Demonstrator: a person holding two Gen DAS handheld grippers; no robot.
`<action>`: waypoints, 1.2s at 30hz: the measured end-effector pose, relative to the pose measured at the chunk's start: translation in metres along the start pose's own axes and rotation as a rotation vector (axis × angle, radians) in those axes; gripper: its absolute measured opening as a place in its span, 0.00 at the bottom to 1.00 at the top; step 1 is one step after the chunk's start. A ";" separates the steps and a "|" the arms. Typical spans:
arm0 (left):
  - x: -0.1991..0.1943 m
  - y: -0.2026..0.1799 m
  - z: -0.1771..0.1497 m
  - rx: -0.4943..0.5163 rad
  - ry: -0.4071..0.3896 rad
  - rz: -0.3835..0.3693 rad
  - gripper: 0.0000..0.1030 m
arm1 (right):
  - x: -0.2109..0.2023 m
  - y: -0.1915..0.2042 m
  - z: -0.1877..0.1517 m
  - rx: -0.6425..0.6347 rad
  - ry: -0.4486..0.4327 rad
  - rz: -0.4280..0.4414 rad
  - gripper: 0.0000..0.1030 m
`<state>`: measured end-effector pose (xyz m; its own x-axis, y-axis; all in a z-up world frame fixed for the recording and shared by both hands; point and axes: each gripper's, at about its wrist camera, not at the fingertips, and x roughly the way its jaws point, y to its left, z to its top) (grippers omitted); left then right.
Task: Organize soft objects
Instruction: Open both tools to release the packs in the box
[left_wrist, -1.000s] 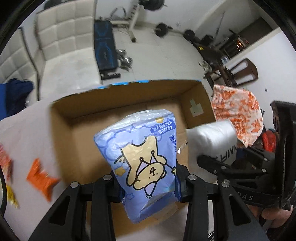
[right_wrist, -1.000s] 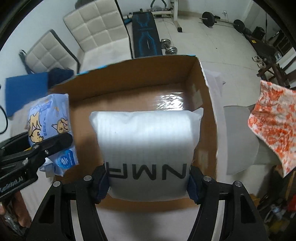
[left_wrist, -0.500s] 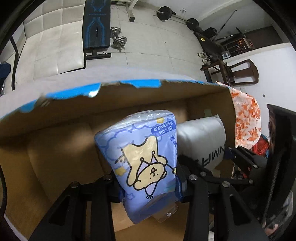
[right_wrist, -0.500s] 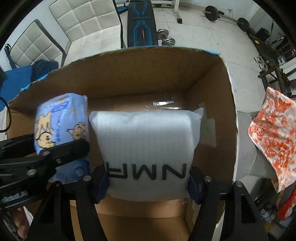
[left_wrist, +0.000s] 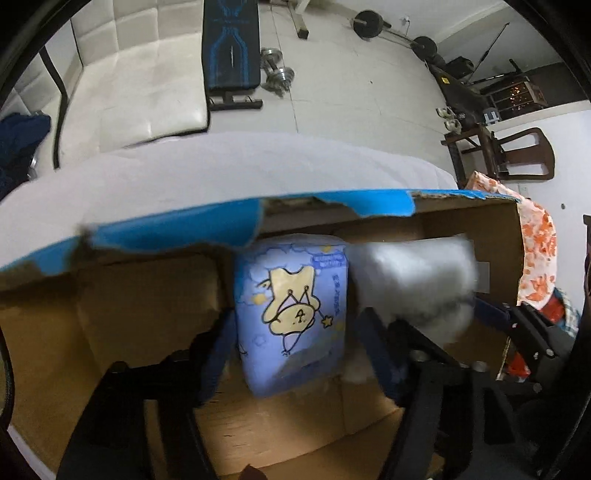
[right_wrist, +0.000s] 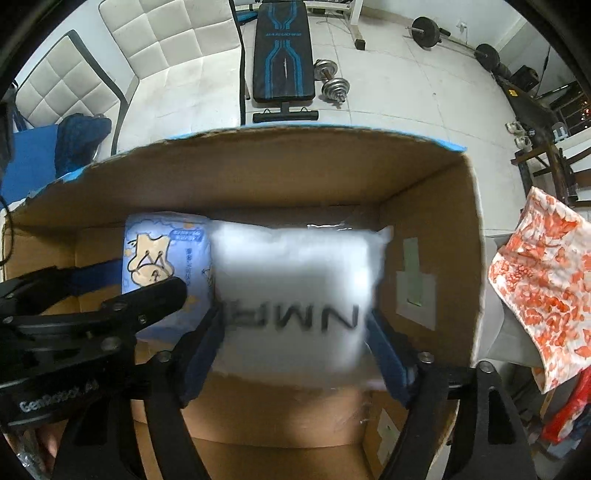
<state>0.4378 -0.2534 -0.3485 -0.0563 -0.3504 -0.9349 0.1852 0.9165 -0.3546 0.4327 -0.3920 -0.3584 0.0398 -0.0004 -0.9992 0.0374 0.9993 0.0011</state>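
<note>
A blue tissue pack with a cartoon bear stands inside the brown cardboard box, between the fingers of my left gripper, whose jaws look spread slightly wider than the pack. A white soft pack printed with black letters sits beside it on the right, between the fingers of my right gripper, which also look just clear of it. Both packs touch each other. The tissue pack also shows in the right wrist view, the white pack in the left wrist view.
The box has a torn blue-edged rim and stands on a white-covered table. An orange-patterned cloth hangs at the right. White padded chairs, a weight bench and dumbbells stand beyond.
Both grippers moved forward and down into the box with their packs. The jaws of both have widened and the packs now rest in the box, blurred by motion.
</note>
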 end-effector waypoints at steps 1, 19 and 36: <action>-0.003 0.000 -0.001 0.005 -0.011 0.015 0.73 | -0.002 0.001 -0.002 -0.006 -0.008 -0.009 0.84; -0.090 -0.018 -0.076 0.090 -0.231 0.190 0.97 | -0.084 0.007 -0.104 0.060 -0.169 0.002 1.00; -0.174 -0.059 -0.183 0.097 -0.408 0.195 0.97 | -0.193 0.000 -0.228 0.086 -0.324 0.039 1.00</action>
<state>0.2570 -0.2109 -0.1678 0.3764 -0.2381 -0.8953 0.2459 0.9574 -0.1513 0.1974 -0.3831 -0.1750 0.3576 0.0117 -0.9338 0.1130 0.9920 0.0557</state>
